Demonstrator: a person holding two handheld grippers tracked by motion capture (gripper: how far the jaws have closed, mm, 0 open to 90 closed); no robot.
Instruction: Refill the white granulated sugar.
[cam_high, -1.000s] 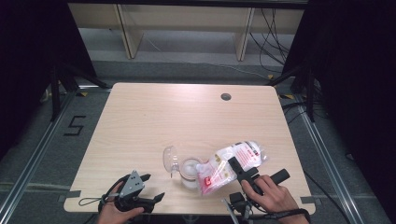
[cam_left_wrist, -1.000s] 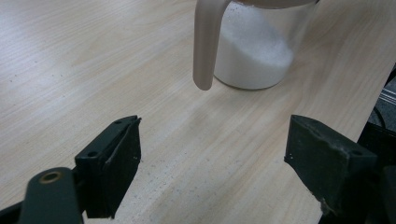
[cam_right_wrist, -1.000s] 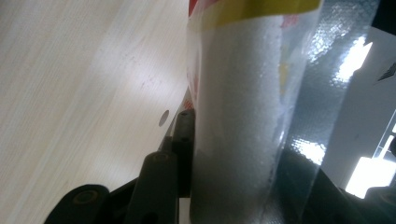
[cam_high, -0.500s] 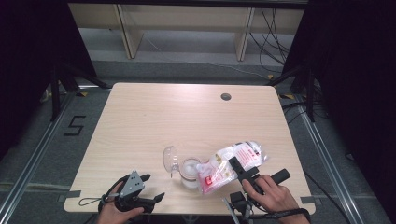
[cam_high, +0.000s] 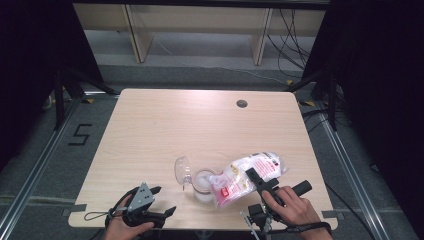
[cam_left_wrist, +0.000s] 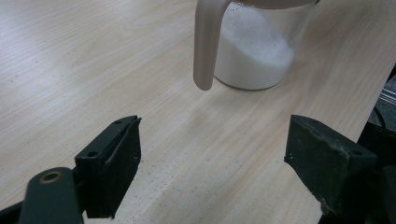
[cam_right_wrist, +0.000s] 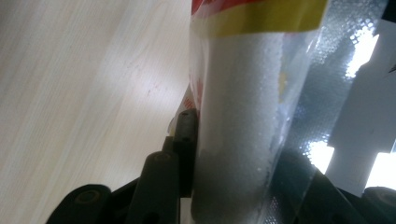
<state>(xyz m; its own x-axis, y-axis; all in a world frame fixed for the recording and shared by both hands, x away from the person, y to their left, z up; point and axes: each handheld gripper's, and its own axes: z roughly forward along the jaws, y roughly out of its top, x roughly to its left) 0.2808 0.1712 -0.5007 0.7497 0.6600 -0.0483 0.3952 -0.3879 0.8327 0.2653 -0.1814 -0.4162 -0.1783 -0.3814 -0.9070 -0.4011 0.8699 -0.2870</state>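
A clear jar (cam_high: 202, 184) with a hinged lid (cam_high: 181, 170) standing open sits near the table's front edge, partly full of white grains (cam_left_wrist: 252, 51). A clear bag of white grains (cam_high: 247, 176) with a red and yellow label is tipped over the jar's mouth. My right gripper (cam_high: 260, 181) is shut on this bag (cam_right_wrist: 243, 140), and the jaws press its sides. My left gripper (cam_high: 162, 202) rests at the front left edge, open, with nothing between its fingers (cam_left_wrist: 114, 161). The jar's beige handle (cam_left_wrist: 208, 42) hangs just beyond them.
The light wooden table (cam_high: 190, 125) has a round cable hole (cam_high: 242, 103) at the back right. Black cables trail from both grippers at the front edge. Shelving stands on the floor beyond the table.
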